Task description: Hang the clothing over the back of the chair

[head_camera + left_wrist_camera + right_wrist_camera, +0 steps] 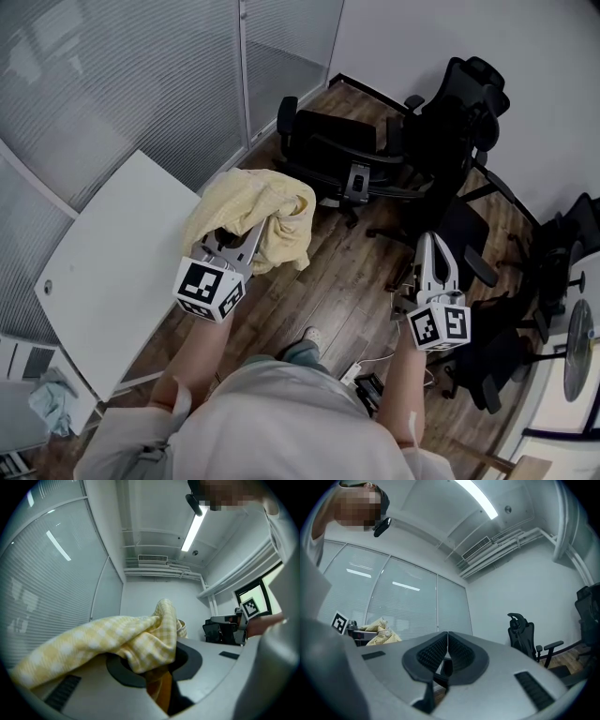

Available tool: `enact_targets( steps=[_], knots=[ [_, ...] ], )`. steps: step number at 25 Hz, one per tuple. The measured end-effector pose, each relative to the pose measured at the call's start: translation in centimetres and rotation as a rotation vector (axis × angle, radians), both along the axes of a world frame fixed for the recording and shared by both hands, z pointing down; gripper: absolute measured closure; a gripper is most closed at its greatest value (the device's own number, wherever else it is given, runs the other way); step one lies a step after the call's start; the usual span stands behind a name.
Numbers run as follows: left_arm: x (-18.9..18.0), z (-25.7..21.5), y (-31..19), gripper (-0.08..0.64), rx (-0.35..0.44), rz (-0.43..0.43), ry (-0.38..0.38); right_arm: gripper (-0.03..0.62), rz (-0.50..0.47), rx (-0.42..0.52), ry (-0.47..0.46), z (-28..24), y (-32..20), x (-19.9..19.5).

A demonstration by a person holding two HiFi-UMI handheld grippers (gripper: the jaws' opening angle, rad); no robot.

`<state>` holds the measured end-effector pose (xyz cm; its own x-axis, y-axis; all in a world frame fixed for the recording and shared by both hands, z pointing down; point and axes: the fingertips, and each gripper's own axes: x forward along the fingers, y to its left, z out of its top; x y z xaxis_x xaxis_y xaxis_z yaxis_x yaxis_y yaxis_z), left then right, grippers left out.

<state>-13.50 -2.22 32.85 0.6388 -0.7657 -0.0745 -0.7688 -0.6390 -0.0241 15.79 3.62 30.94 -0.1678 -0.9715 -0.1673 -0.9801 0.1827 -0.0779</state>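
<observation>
A yellow checked garment (258, 217) hangs bunched from my left gripper (246, 236), whose jaws are shut on its cloth. In the left gripper view the garment (126, 641) drapes over the jaws and fills the gap between them. My right gripper (433, 246) is held out to the right, shut with nothing in it; its ribbed pads (433, 652) meet. A black office chair (333, 150) stands ahead of both grippers, and a taller black chair (464, 108) with a headrest is behind it. The right gripper view shows the garment (380, 632) far to the left and a black chair (522, 637) at the right.
A white table (112, 272) lies at the left, by a glass wall with blinds (122, 75). More black chairs (497, 366) crowd the right side on the wood floor (328, 291). A white cable and plug (361, 367) lie near the person's feet.
</observation>
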Motion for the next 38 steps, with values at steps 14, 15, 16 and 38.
enact_targets(
  steps=[14, 15, 16, 38],
  knots=[
    [3.4, 0.4, -4.6, 0.477, -0.021, -0.090, -0.002, 0.571, -0.124, -0.011, -0.016, 0.4, -8.7, 2.9],
    [3.6, 0.4, -4.9, 0.477, -0.022, -0.101, -0.003, 0.571, -0.136, -0.013, -0.017, 0.4, -9.3, 3.1],
    [3.8, 0.4, -5.3, 0.477, -0.023, -0.111, -0.005, 0.571, -0.147, -0.015, -0.018, 0.3, -9.9, 3.3],
    [9.2, 1.2, -8.5, 0.477, -0.024, -0.224, -0.037, 0.571, -0.269, -0.024, -0.058, 2.0, -17.7, 8.4]
  ],
)
